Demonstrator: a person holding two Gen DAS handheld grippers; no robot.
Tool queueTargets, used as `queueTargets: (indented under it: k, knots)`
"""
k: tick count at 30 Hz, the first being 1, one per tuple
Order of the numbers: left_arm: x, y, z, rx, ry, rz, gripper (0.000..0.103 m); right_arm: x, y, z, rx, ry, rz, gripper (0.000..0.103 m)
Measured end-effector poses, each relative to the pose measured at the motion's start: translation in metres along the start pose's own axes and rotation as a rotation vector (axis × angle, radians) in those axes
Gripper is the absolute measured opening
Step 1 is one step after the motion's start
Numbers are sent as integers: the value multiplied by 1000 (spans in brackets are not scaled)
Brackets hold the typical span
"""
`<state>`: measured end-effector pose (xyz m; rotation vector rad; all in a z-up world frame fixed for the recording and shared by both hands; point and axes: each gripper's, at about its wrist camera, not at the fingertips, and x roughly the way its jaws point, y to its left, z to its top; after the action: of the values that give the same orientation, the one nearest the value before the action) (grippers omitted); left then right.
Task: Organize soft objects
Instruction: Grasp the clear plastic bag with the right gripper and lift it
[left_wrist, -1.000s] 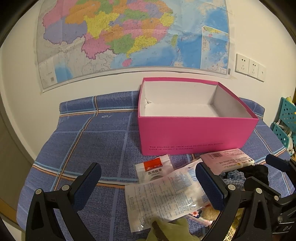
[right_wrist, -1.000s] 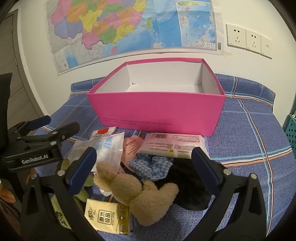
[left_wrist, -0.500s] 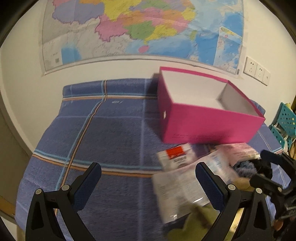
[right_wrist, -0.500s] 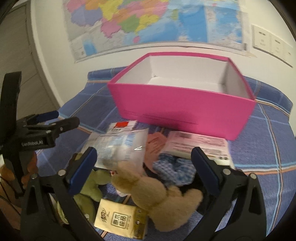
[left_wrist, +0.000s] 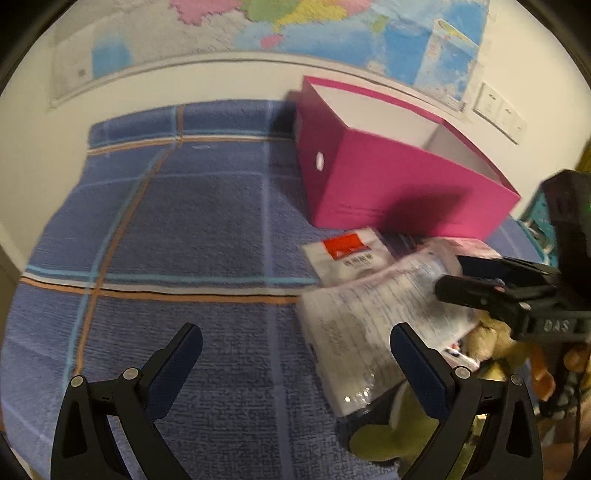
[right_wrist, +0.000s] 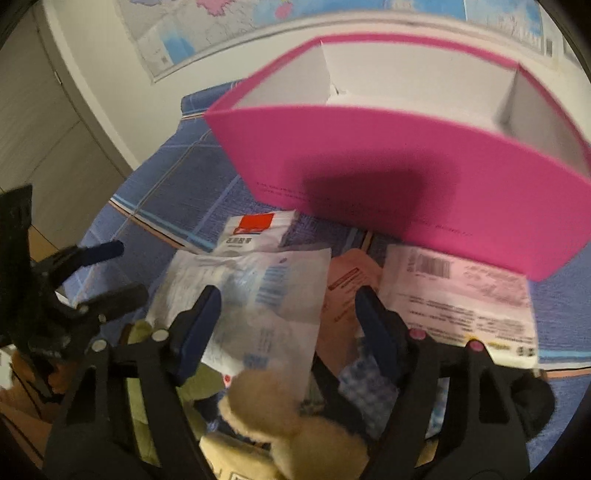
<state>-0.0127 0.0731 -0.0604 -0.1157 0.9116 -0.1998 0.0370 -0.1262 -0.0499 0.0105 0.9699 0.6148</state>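
An open pink cardboard box (right_wrist: 424, 162) with a white inside stands on a blue checked cloth (left_wrist: 192, 221) with orange and light blue lines. The box looks empty as far as its inside shows. On the wall behind it hangs a coloured map (left_wrist: 332, 33), and white wall sockets (left_wrist: 498, 112) sit to the right of it.

In front of the box lies a heap of soft things. A small white packet with a red square label (right_wrist: 255, 230) lies nearest to the box. Just beside it is a clear plastic bag with printed paper inside (right_wrist: 255, 295), which partly covers the packet's lower edge. To the right lies a flat pink package with a barcode (right_wrist: 454, 299), close to the front wall of the box. A beige plush toy (right_wrist: 291, 421) lies at the near edge of the heap, with a green plush toy (left_wrist: 399, 428) on its left and a blue and white checked fabric piece (right_wrist: 365, 384) on its right.

The right gripper (right_wrist: 288, 317) points down over the clear bag and the beige toy. Its jaws are closing, with the bag and the head of the toy between them, but the pads do not press on anything yet.

The left gripper (left_wrist: 295, 354) hangs over the bare cloth at the left of the heap. Its jaws stand wide and hold nothing; only the right finger overlaps the corner of the clear bag.
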Motion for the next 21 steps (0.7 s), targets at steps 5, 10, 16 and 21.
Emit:
queueTargets:
  k: [5, 10, 16, 21]
  knots:
    - [11, -6, 1, 38, 40, -89, 102, 9, 0, 0, -13, 16, 72, 48]
    - [18, 1, 4, -6, 74, -188, 102, 1, -4, 4, -10, -18, 71, 7]
    - [21, -4, 6, 20, 95, -204, 101, -3, -12, 3, 16, -19, 97, 10]
    - [22, 3, 5, -18, 138, -298, 86, 3, -19, 1, 79, 16, 164, 37]
